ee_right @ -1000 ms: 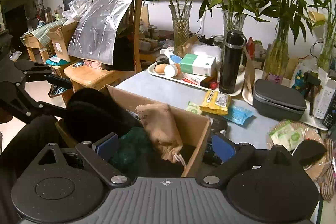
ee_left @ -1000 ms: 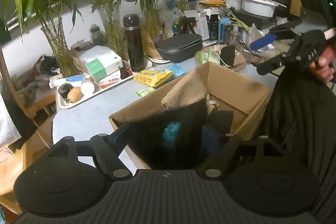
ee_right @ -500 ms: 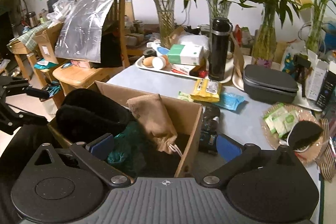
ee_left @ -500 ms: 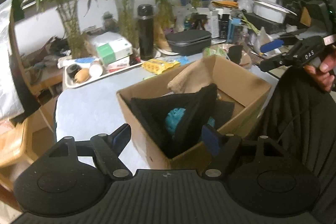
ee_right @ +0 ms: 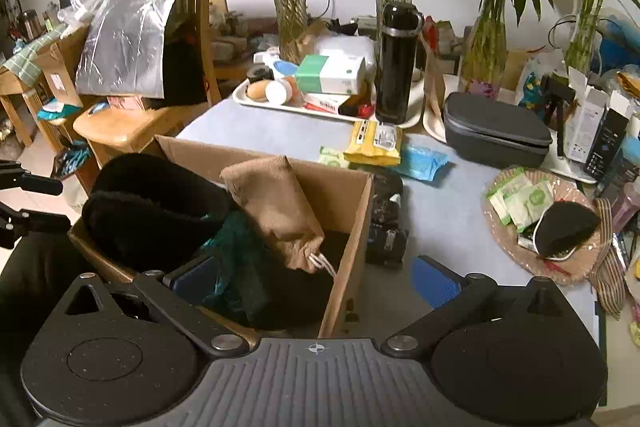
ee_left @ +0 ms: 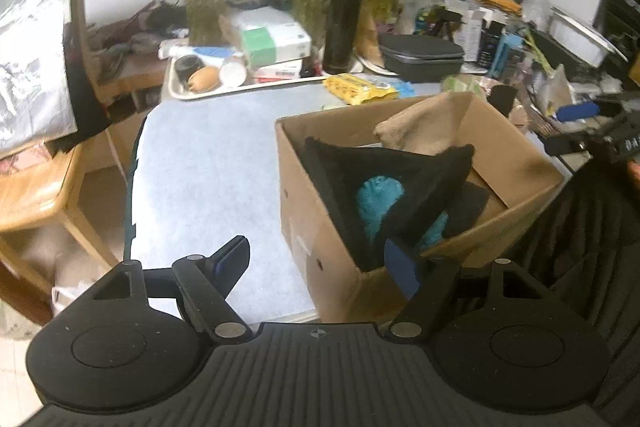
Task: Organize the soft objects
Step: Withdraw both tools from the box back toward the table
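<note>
Through my left wrist camera, my left hand-held gripper (ee_left: 318, 261) hangs over the near corner of the cardboard box (ee_left: 320, 227), its blue pads spread with nothing between them. The box sits on the pale blue tabletop (ee_left: 208, 163), and inside it a black fleece piece (ee_left: 400, 167) drapes over a teal fuzzy item (ee_left: 378, 197), with a tan drawstring pouch (ee_left: 416, 129) leaning against the far wall. Beyond the box lie a yellow wipes packet (ee_left: 358, 91), a black flask (ee_left: 342, 23) and a white tray (ee_left: 208, 91) of small things. At the right edge, my right hand-held gripper (ee_left: 592, 131) shows with a blue pad. Through my right wrist camera, the right hand-held gripper (ee_right: 316, 277) is spread wide and holds nothing; its left pad sits low over the box's contents and its right pad hangs outside the box wall. Here the black fleece piece (ee_right: 152, 211) bulges at the box's left side, the teal fuzzy item (ee_right: 236, 239) lies in the middle, and the tan drawstring pouch (ee_right: 280, 207) leans across them. A grey zip case (ee_right: 496, 133) and a wicker plate (ee_right: 560, 267) of sachets rest on the tabletop to the right.
</note>
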Tool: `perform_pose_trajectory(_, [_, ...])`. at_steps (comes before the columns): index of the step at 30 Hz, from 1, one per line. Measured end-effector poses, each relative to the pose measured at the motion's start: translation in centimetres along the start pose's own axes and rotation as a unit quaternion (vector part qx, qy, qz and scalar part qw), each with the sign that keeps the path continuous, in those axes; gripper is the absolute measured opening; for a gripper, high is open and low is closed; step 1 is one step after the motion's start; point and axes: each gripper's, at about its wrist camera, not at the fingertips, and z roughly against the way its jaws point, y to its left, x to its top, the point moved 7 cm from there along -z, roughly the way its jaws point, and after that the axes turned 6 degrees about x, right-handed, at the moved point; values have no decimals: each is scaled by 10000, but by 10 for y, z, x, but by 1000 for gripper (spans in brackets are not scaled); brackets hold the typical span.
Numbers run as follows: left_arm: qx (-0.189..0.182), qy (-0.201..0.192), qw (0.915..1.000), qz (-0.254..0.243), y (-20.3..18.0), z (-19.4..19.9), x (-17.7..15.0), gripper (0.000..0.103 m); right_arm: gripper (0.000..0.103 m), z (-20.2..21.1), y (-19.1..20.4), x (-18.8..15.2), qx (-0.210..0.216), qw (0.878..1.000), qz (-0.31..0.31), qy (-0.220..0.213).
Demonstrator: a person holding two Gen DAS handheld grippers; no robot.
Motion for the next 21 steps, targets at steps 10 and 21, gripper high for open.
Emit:
perform_pose_trajectory(10, [148, -320, 9993, 117, 13, -5, 17, 74, 103, -5, -11, 2, -46, 9993, -354, -123])
perform_pose_trajectory(21, [49, -598, 9975, 365, 25, -16, 47, 74, 103, -14, -33, 20, -223, 9970, -704, -224])
